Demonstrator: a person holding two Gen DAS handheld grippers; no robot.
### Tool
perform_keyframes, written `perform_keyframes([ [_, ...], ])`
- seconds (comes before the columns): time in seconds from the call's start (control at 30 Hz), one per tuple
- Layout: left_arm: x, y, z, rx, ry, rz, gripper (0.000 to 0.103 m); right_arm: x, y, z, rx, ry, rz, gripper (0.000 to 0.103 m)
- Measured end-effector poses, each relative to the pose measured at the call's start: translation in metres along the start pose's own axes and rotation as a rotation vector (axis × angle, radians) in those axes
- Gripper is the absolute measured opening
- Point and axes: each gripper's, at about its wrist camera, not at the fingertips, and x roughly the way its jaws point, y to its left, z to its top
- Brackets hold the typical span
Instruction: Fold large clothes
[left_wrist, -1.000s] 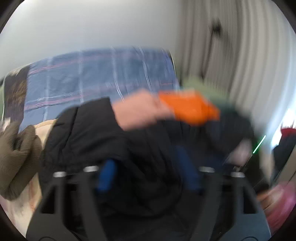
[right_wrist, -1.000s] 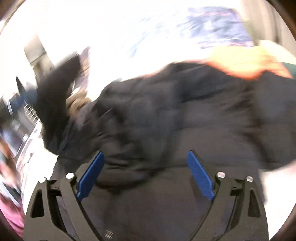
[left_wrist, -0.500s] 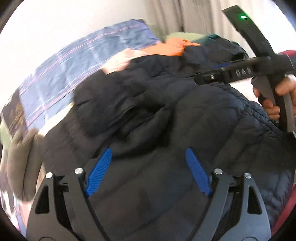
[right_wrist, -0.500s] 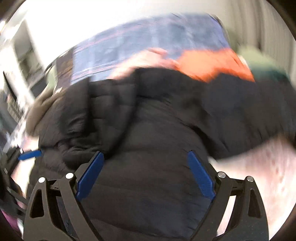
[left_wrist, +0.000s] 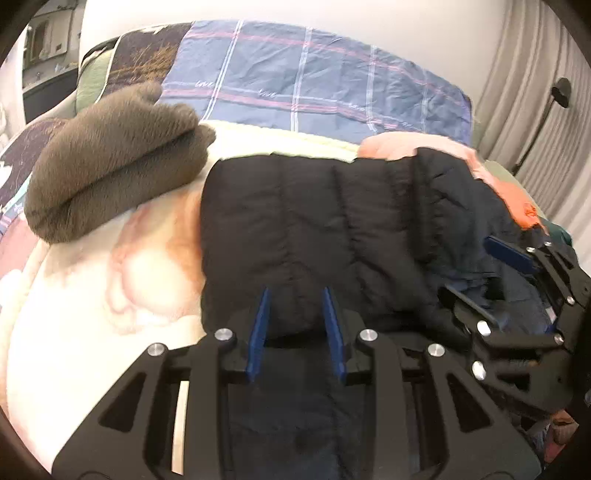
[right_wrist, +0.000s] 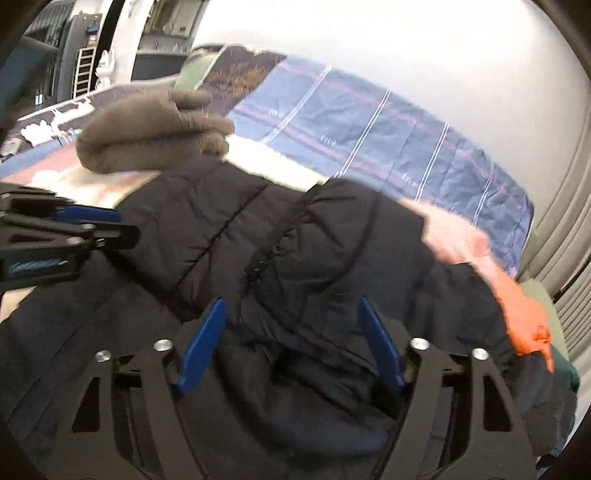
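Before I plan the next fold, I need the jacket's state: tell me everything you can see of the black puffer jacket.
The black puffer jacket is quilted in stitched panels, with a matte, nylon-like shell. It lies bunched on the cream blanket, its smoother left part showing a straight edge, its right part crumpled. The left tool pinches a fold at its near edge; the right tool sits open over rumpled cloth. Pink clothing and orange clothing lie against its far side.

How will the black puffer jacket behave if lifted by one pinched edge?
Probably floppy: the black puffer jacket lies draped in soft folds. Likely light for its bulk, given the quilted padding. The left gripper pinches a puffy fold that may compress and slip.
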Motion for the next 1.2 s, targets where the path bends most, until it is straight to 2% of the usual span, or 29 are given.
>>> perform_keyframes([
  [0.07, 0.012, 0.004, -0.006, 0.022, 0.02, 0.038, 0.029, 0.014, -0.004, 0.003, 0.012, 0.011, -0.046, 0.051],
  [0.1, 0.019, 0.004, -0.009, 0.034, 0.029, 0.052, 0.03, 0.016, -0.009, 0.004, 0.037, 0.014, -0.05, 0.025],
  [0.13, 0.023, 0.002, -0.012, 0.038, 0.031, 0.05, 0.03, 0.013, -0.023, 0.003, 0.108, 0.014, -0.031, 0.004],
  [0.2, 0.024, 0.001, -0.014, 0.047, 0.019, 0.043, 0.03, -0.006, -0.063, -0.003, 0.327, -0.032, 0.058, 0.004],
  [0.3, 0.02, 0.003, -0.016, 0.049, 0.002, 0.016, 0.034, -0.042, -0.12, -0.027, 0.575, -0.099, 0.128, 0.004],
  [0.4, 0.016, 0.001, -0.018, 0.04, -0.025, -0.027, 0.047, -0.066, -0.167, -0.059, 0.746, -0.128, 0.183, 0.004],
  [0.47, 0.007, -0.003, -0.018, 0.048, -0.051, -0.069, 0.07, -0.061, -0.19, -0.081, 0.8, -0.049, 0.208, 0.01],
  [0.57, -0.013, -0.017, -0.022, 0.103, -0.095, -0.105, 0.072, -0.056, -0.208, -0.11, 0.883, 0.015, 0.184, 0.027],
  [0.6, -0.016, -0.02, -0.022, 0.119, -0.103, -0.104, 0.072, -0.054, -0.212, -0.116, 0.91, 0.014, 0.204, 0.041],
  [0.63, -0.019, -0.024, -0.022, 0.131, -0.109, -0.084, 0.072, -0.053, -0.214, -0.118, 0.928, 0.005, 0.228, 0.064],
  [0.7, -0.019, -0.027, -0.022, 0.147, -0.104, -0.073, 0.073, -0.05, -0.213, -0.118, 0.942, -0.023, 0.267, 0.085],
  [0.77, -0.015, -0.026, -0.02, 0.14, -0.088, -0.052, 0.073, -0.04, -0.208, -0.106, 0.887, -0.007, 0.231, 0.089],
  [0.8, -0.013, -0.025, -0.02, 0.13, -0.08, -0.049, 0.073, -0.034, -0.207, -0.104, 0.868, 0.012, 0.233, 0.092],
  [0.9, -0.009, -0.019, -0.017, 0.111, -0.075, -0.052, 0.073, 0.005, -0.208, -0.095, 0.86, 0.116, 0.275, 0.091],
  [0.93, -0.01, -0.019, -0.017, 0.108, -0.076, -0.049, 0.073, 0.014, -0.208, -0.093, 0.87, 0.141, 0.271, 0.069],
  [1.0, -0.012, -0.018, -0.016, 0.109, -0.08, -0.038, 0.073, 0.017, -0.21, -0.092, 0.907, 0.173, 0.267, 0.006],
  [1.03, -0.014, -0.018, -0.015, 0.113, -0.085, -0.037, 0.074, 0.008, -0.215, -0.093, 0.953, 0.145, 0.262, 0.005],
  [1.07, -0.017, -0.017, -0.015, 0.119, -0.093, -0.039, 0.075, -0.009, -0.219, -0.093, 0.964, 0.104, 0.221, 0.005],
  [1.13, -0.021, -0.017, -0.013, 0.128, -0.105, -0.046, 0.075, -0.032, -0.221, -0.094, 0.917, 0.068, 0.114, 0.005],
  [1.17, -0.022, -0.017, -0.01, 0.129, -0.109, -0.053, 0.075, -0.041, -0.221, -0.098, 0.886, 0.075, 0.052, 0.005],
  [1.2, -0.022, -0.019, -0.008, 0.13, -0.112, -0.062, 0.075, -0.04, -0.221, -0.103, 0.866, 0.107, 0.038, 0.006],
])
